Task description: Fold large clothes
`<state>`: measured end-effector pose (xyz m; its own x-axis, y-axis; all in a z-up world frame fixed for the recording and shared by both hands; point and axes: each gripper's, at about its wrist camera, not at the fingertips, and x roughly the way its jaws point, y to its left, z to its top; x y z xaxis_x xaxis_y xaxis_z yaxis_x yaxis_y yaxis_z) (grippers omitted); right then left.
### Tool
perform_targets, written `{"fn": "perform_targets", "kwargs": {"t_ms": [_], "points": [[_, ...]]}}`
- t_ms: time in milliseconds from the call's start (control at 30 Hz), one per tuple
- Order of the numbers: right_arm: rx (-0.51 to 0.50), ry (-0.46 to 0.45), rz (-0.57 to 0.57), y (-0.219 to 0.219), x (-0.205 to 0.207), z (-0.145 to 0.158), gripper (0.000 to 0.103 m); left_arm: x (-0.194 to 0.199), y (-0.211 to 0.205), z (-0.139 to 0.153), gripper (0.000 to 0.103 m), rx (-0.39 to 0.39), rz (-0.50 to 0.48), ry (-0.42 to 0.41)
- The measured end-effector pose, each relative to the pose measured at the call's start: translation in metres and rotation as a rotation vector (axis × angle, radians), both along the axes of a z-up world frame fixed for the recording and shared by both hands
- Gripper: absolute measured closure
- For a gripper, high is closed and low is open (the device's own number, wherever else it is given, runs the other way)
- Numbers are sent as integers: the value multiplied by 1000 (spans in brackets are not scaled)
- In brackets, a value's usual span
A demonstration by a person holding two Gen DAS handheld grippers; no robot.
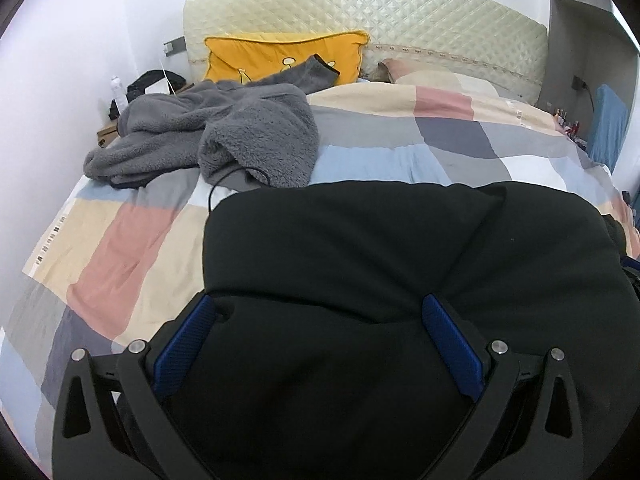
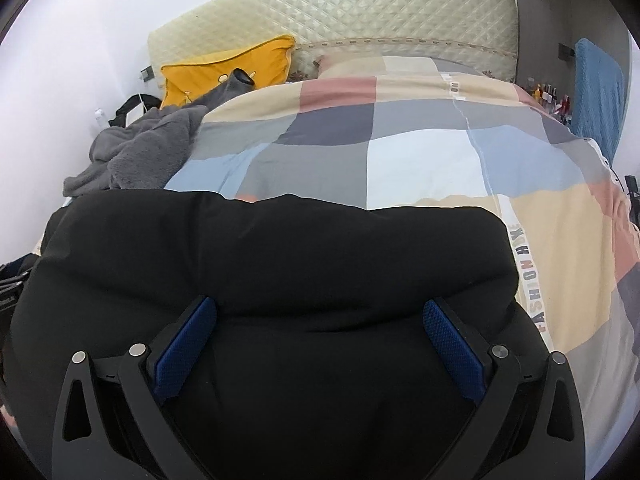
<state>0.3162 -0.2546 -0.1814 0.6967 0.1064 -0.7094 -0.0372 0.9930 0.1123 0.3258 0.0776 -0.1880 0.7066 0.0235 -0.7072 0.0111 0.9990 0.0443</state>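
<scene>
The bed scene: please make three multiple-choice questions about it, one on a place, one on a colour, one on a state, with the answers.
1. Where does the grey fleece garment lie?
A. on the floor
B. on the bed near the yellow pillow
C. on a chair

2. What colour is the garment under the grippers?
A. black
B. red
C. white

3. How do both grippers stand?
A. shut on the garment
B. open
C. out of view

Answers:
1 B: the grey fleece garment lies crumpled on the checked quilt, beside the yellow pillow.
2 A: the black garment fills the foreground.
3 B: the left gripper and right gripper have fingers spread wide apart.
</scene>
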Motion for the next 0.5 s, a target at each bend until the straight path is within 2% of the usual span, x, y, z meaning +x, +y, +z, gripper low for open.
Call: {"fn": "perform_targets", "kwargs": {"t_ms": [133, 300, 367, 500], "points": [[-51, -38, -30, 6, -15, 24, 0, -12, -5, 18, 0, 37, 25, -23], [-9, -173, -9, 14, -47, 85, 0, -38, -10, 60, 0, -44, -2, -85], [13, -207, -19, 17, -60, 112, 0, -52, -12, 86, 0, -82, 0, -119], [29, -294, 8, 25, -92, 161, 0, -75, -19, 130, 0, -101, 5, -158]]}}
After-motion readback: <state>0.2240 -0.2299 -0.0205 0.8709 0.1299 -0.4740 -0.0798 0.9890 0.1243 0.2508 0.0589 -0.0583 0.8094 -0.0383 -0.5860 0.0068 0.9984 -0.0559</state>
